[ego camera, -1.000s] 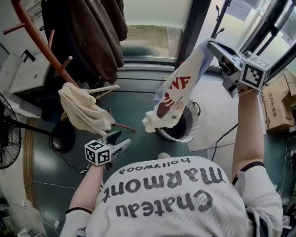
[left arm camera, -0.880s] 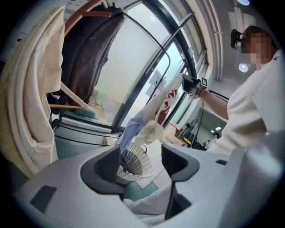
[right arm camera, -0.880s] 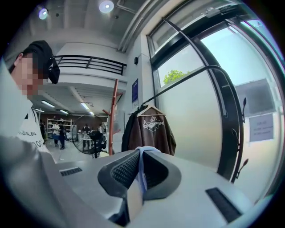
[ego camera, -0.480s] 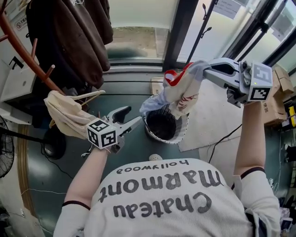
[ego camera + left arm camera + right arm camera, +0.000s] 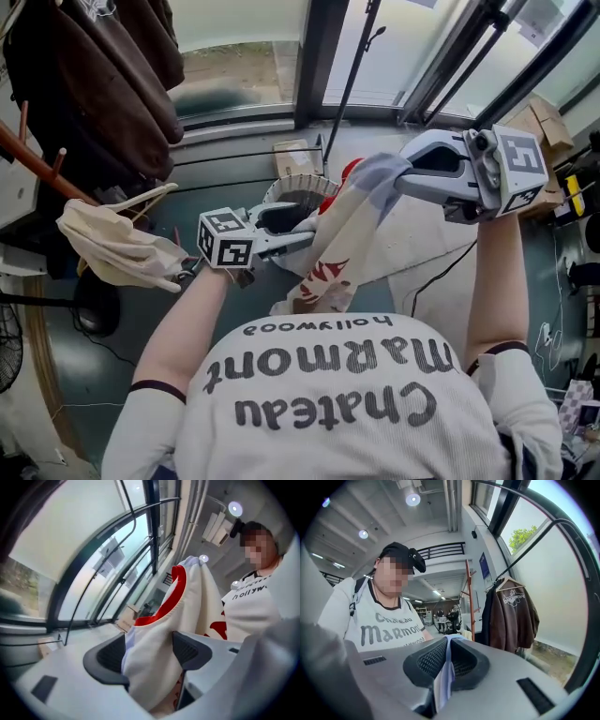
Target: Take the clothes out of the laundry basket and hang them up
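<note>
Coat rack [image 5: 36, 161] crowds 9 o'clock; floor [image 5: 553, 272] is open at 3. The white, red-collared T-shirt [image 5: 330, 258] hangs at centre beside the laundry basket [image 5: 279, 190]. The right gripper [image 5: 405, 176] pinches its edge, and the left gripper [image 5: 298, 232] has its jaws wide around it.

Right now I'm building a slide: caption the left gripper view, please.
Left tongs straddle a white, red-collared shirt, window behind.
</note>
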The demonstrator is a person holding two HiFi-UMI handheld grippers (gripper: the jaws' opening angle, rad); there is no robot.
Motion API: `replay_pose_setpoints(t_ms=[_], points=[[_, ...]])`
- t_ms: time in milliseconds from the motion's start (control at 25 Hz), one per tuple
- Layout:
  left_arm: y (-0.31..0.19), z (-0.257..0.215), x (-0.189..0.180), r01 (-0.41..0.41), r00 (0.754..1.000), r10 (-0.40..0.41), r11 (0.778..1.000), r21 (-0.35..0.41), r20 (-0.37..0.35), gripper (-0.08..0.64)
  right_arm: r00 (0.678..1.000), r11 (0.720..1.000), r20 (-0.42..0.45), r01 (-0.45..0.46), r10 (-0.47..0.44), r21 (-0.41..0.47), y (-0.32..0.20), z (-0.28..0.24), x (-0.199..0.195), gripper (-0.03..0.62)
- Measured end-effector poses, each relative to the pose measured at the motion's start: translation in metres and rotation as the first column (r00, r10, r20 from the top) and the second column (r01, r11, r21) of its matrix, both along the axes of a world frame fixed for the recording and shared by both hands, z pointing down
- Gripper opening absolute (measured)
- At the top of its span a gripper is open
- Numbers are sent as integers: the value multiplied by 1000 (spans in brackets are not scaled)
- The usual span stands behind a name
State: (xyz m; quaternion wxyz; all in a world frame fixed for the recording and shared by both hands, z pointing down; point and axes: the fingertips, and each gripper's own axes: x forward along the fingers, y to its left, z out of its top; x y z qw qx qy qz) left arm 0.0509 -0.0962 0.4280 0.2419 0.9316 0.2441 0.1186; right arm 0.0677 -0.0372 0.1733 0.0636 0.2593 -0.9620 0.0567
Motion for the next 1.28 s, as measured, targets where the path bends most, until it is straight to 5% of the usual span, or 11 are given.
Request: replay_pose_setpoints(t_ms=[80,200,320,400,520,640,760,920,1120,1200,1280], points=[[23,-7,8,-83,996,82,996,-40,-17,228,999,1000,32,23,-23,11,9,-3,-4,37],[34,-15,15,-65,997,64,997,-48,-39,18,999,999,27,36,-36,0,19,0,-6,37],[3,-20,5,105,993,-103,994,26,-56,17,999,999,2,39,-39,-33,22,9,-4,37],[-36,-35,-14,303,950,-291,948,99,-116,17,998,996,-34,49,-52,-71,21,22,-2,37],[-80,-77,-59,569,813,-522,807,159,-257,17,993,991,-113,27,-42,-132,10,48,1,37],[-104,-119,-108,744,650,-675,658,114,-349,15,984,988,-149,-111,94,-106,-26,67,13,37],[-118,-160,-157,863,489,-760,494,107,-429,15,959,963,-98,-268,264,-23,-80,72,23,37],[-106,-207,-202,940,341,-785,298,168,-517,15,914,914,7,-405,405,38,-124,67,9,37],[-106,-237,-287,982,102,-836,-2,188,-540,15,948,953,140,-297,286,64,-179,42,-71,37],[-100,-236,-313,982,18,-851,-84,170,-525,15,965,969,144,-234,221,77,-189,36,-95,37],[-91,-233,-329,979,-48,-858,-142,146,-511,15,975,982,152,-173,159,81,-195,32,-111,37]])
